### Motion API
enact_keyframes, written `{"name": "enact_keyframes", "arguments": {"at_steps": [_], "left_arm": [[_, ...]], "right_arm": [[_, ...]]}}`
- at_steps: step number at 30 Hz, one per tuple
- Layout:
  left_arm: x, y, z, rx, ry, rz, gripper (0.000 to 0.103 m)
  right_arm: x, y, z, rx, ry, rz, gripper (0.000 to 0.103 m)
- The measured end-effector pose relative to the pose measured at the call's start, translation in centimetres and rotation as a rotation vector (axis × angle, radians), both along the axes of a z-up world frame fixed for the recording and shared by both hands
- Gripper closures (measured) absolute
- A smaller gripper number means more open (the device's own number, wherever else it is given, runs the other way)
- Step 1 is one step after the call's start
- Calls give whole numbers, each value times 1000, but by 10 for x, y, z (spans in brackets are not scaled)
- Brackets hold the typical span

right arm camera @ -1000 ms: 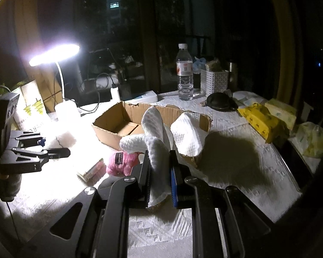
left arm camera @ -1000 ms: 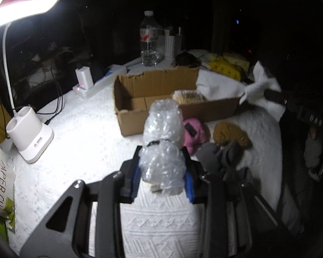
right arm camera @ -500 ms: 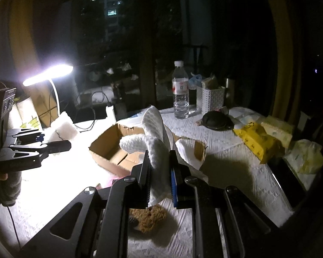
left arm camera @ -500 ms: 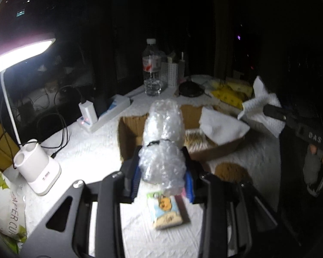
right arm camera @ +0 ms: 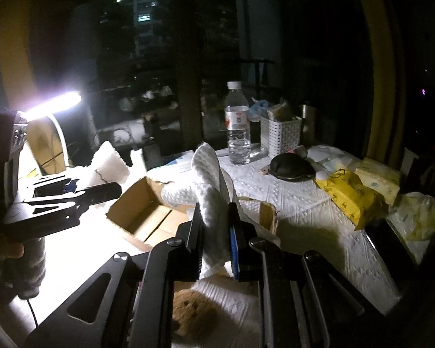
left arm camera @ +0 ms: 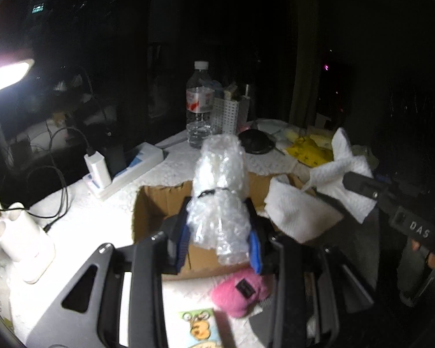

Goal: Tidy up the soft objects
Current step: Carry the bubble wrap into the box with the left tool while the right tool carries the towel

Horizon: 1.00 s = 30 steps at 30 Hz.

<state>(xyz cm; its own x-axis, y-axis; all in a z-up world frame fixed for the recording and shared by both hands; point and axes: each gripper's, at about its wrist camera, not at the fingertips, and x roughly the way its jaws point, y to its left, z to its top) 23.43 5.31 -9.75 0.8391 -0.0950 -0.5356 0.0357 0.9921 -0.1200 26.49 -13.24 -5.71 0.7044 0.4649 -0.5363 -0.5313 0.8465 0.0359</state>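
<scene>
My left gripper [left arm camera: 219,237] is shut on a roll of clear bubble wrap [left arm camera: 220,188] tied with a black band, held above the near wall of the open cardboard box [left arm camera: 159,203]. My right gripper [right arm camera: 216,232] is shut on a white towel [right arm camera: 207,179], held above the box [right arm camera: 148,217]. It also shows in the left wrist view [left arm camera: 342,168] at the right. Another white towel [left arm camera: 293,214] lies over the box's right end. A pink plush [left arm camera: 240,290] lies on the table in front of the box. A brown sponge [right arm camera: 194,310] lies below my right gripper.
A desk lamp [left arm camera: 20,240] stands at the left with a power strip [left arm camera: 124,171] behind the box. A water bottle [right arm camera: 237,127], white basket [right arm camera: 281,134], black object [right arm camera: 290,166] and yellow tissue packs [right arm camera: 351,194] fill the far side. A printed packet [left arm camera: 200,327] lies near the pink plush.
Both grippers have risen and moved forward over the box, each still holding its load. The pink plush and packet now sit lower in the left view.
</scene>
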Motion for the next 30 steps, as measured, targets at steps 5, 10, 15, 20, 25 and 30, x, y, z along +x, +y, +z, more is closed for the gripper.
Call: {"name": "enact_keyframes", "arguments": {"at_steps": [5,10,15,20,25,30], "left_arm": [[16,1,-11,-11,15,2,69],[29,5,-25,-23,45,4,69],[40,5,-43,-25,81,-10,69],[48,8,-57,-26,120,1,69],[52,7,-70,-16,153,-1,69],[52,7,-75,-13,168,4,69]], "right_arm": [[22,1,-11,3,33,-19,87],[43,-1,-28,22,80,-42,87],[56,-1,-43,49,111,-42,87],[66,1,-57,7,109,-114,82],[69,-4,-62,-21,80,-183,56],[76,-9,-70,-32,111,-207,45]]}}
